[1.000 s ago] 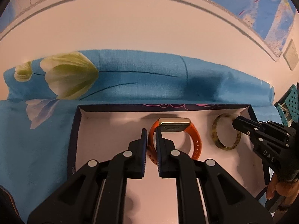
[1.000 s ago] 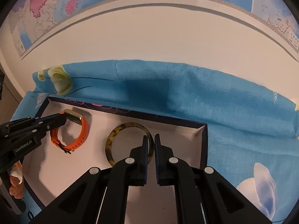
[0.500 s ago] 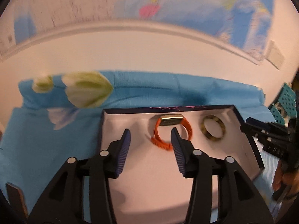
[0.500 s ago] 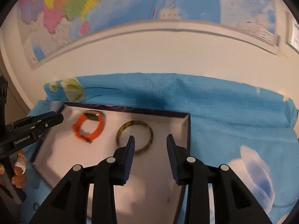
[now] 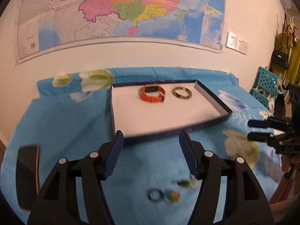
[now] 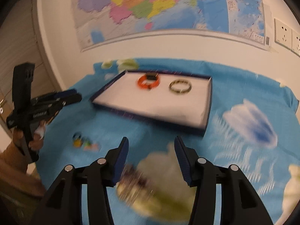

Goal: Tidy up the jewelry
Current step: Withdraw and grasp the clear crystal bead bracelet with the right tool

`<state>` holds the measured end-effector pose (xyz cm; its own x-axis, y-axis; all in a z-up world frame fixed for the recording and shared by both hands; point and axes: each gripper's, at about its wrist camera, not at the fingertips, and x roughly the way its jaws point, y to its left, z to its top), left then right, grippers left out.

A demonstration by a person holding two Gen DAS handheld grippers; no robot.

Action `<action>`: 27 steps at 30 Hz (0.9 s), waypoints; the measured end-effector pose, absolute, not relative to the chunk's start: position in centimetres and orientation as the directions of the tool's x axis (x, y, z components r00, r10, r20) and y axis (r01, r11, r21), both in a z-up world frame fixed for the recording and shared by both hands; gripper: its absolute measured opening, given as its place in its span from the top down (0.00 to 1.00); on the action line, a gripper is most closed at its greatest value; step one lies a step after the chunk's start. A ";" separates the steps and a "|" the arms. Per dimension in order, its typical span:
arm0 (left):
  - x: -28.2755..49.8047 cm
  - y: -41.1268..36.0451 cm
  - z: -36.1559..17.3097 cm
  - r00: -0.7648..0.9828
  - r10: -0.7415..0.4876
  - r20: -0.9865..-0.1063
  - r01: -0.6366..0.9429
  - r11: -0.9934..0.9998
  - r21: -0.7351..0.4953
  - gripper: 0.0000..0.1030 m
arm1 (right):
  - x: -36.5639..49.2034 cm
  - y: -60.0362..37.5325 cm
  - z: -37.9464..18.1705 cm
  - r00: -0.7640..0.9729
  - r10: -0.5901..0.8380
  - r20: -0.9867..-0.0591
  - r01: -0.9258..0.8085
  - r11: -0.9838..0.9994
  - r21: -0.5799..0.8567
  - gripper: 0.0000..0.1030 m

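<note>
We see both tools held above the blue flowered cloth [image 5: 61, 123] with nothing in them. The left hand-held gripper [image 5: 151, 152] has its jaws spread wide, and the right hand-held gripper [image 6: 151, 157] is spread just as wide. In the shallow tray [image 5: 213, 101] the orange watch [image 5: 151, 94] and the mottled bangle [image 5: 181, 93] lie side by side at the far end, apart from each other. The rest of the jewelry is loose on the cloth: a dark ring [image 5: 155, 195] and a few small coloured pieces [image 5: 175, 196] sit just below the left tool, outside the tray, and in the right view something pale and beaded [image 6: 135, 180] lies under the right tool, too smeared to identify.

We think the main risk is the size of those loose pieces. They are small and lie flat on soft fabric, so wide jaws closing on them may pinch cloth along with a ring, or squeeze it out sideways so that it slides or rolls across the cloth. Both views are smeared by motion, so a fast descent could land beside the target. Dragging the cloth could also shift the tray and disturb the two items already placed. The dark block [image 5: 28, 176] at the left is well apart and seems no obstacle.
</note>
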<state>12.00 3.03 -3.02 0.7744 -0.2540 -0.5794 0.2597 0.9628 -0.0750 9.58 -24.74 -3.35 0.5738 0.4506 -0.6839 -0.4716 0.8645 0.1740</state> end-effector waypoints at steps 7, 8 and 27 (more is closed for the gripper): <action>8.3 2.1 -4.4 0.753 -0.274 -0.598 0.290 0.954 -0.072 0.40 | 6.2 -22.7 -5.9 0.514 0.419 -0.748 -0.498 0.856 0.138 0.75; 7.9 1.9 -4.6 0.753 -0.271 -0.600 0.292 0.954 -0.066 0.40 | 6.1 -22.6 -6.2 0.515 0.404 -0.756 -0.489 0.863 0.128 0.76; 6.0 0.1 -5.9 0.719 -0.296 -0.629 0.350 0.936 -0.041 0.40 | 6.8 -24.2 -5.8 0.526 0.475 -0.706 -0.436 0.863 0.255 0.92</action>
<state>5.97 0.09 -5.88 0.7189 -0.2960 -0.6290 0.3497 0.9360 -0.0407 6.79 -24.23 -5.77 0.5255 0.4747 -0.7060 -0.4365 0.8628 0.2552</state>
